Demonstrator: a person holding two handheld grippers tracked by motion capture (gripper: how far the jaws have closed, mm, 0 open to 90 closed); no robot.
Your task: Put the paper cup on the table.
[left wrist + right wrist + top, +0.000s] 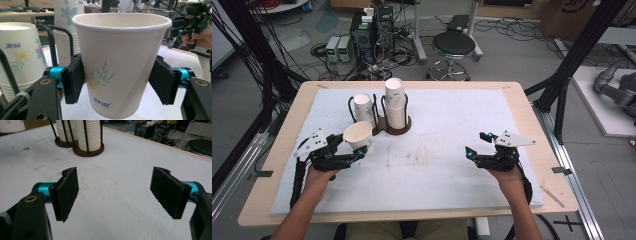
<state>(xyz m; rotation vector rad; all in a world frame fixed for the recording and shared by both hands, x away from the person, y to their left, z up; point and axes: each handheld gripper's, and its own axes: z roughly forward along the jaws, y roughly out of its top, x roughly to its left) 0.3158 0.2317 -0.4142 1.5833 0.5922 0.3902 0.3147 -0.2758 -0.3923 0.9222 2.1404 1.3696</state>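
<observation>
The left claw holds a paper cup. Its two black pads press on the two sides of the cup, about halfway up. The cup stands upright with its open top facing up. It is lifted off the white mat on the counter. In the left claw view, the cup has a small green and yellow flower on it and blue letters near the bottom.

The cup is on the left half of the counter, closer to the far edge than the near edge. Just behind it stands a dark rack with black wire loops. The rack holds two stacks of cups. The short stack is on the left and the tall stack is on the right. The held cup is just in front of the short stack, very near it. I cannot tell if they touch.

The right claw is on the right half of the counter, well apart from the cup. Its jaws stand wide apart and hold nothing. In the right claw view, bare white mat shows between the two pads, and the rack sits far off near the top of the picture. A hand grips the right claw from behind.
</observation>
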